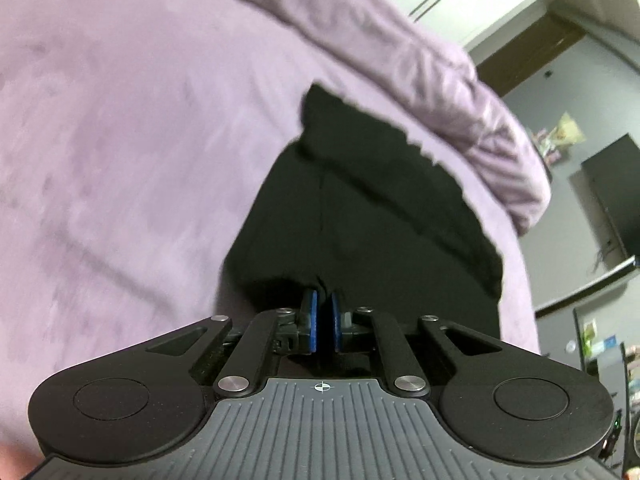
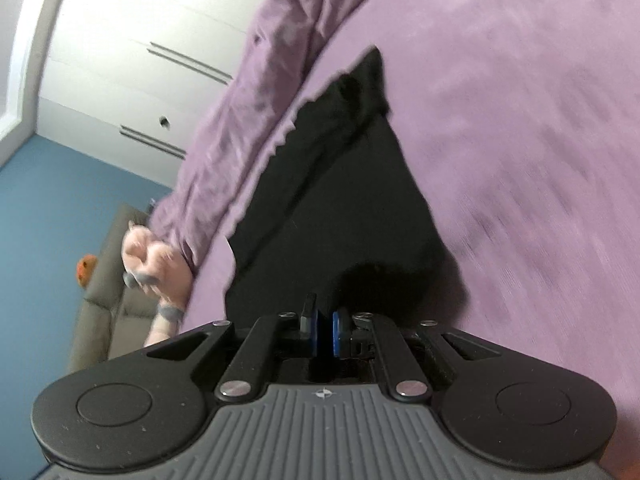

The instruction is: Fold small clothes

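Covering nearly everything in both views, a lilac bed (image 1: 120,140) carries the work, with a bunched quilt (image 1: 460,92) of the same colour heaped along its far edge. A black garment (image 1: 360,220) lies spread on the bed just short of that quilt, one pointed corner reaching toward it and its near edge lifted off the sheet. The left gripper (image 1: 324,324) has its jaws pressed together on that near edge, black cloth pinched between the blue pads. The right gripper (image 2: 325,330) likewise pinches the garment (image 2: 340,200) at its near edge, jaws drawn close with cloth between them. A pink stuffed toy (image 2: 154,264) hangs at the bed's left edge in the right wrist view. No writing can be read anywhere; both views are blurred.
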Action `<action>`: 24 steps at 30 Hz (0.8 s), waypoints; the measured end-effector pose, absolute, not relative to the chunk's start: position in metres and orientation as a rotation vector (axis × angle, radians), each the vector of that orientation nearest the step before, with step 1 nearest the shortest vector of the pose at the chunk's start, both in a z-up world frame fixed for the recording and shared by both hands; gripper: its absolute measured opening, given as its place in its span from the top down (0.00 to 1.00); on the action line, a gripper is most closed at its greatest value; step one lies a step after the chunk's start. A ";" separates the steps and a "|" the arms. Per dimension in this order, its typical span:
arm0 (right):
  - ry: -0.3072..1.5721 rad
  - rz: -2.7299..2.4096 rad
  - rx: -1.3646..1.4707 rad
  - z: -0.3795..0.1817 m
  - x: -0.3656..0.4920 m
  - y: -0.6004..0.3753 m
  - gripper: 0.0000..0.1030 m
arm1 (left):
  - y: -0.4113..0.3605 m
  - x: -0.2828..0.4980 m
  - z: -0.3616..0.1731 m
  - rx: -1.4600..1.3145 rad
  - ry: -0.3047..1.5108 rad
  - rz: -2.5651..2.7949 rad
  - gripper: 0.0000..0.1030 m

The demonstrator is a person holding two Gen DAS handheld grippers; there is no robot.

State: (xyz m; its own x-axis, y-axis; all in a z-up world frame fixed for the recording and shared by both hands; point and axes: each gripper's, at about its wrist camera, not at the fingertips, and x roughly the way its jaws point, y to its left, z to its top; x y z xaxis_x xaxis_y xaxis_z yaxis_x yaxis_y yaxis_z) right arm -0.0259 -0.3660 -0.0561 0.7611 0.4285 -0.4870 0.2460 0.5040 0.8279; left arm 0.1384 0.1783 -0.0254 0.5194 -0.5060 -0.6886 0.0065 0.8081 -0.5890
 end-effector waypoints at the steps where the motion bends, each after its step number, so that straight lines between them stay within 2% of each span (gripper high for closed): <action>1: 0.712 0.122 1.072 -0.053 -0.019 -0.368 0.95 | 0.176 0.146 -0.021 -0.572 0.972 -0.327 0.91; 9: 0.607 0.004 1.050 -0.040 0.048 -0.384 0.94 | 0.161 0.216 -0.015 -0.606 0.895 -0.217 0.91; 13: 0.570 -0.080 0.906 -0.030 0.069 -0.387 0.82 | 0.158 0.239 -0.025 -0.607 0.844 -0.155 0.90; 14: 0.562 -0.087 0.851 -0.027 0.070 -0.385 0.77 | 0.159 0.239 -0.025 -0.590 0.809 -0.164 0.79; 15: 0.565 -0.084 0.784 -0.025 0.071 -0.383 0.75 | 0.158 0.240 -0.024 -0.547 0.779 -0.171 0.69; 16: 0.578 -0.091 0.701 -0.022 0.072 -0.379 0.74 | 0.156 0.240 -0.024 -0.495 0.765 -0.173 0.52; 18: 0.584 -0.105 0.563 -0.019 0.071 -0.375 0.70 | 0.152 0.237 -0.027 -0.371 0.749 -0.210 0.48; 20: 0.610 -0.068 0.460 -0.023 0.072 -0.370 0.52 | 0.145 0.235 -0.037 -0.264 0.781 -0.271 0.43; 22: 0.661 -0.035 0.400 -0.033 0.078 -0.361 0.44 | 0.135 0.233 -0.052 -0.155 0.826 -0.314 0.42; 24: 0.721 -0.030 0.318 -0.045 0.092 -0.350 0.44 | 0.123 0.232 -0.066 -0.061 0.861 -0.326 0.41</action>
State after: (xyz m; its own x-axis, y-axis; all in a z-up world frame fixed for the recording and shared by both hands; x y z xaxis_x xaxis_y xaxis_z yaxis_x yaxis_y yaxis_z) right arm 0.0922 -0.3500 -0.0453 0.7531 0.0817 -0.6528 0.1361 0.9515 0.2760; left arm 0.2324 0.1234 -0.0657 0.6051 -0.3062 -0.7349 0.2576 0.9487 -0.1832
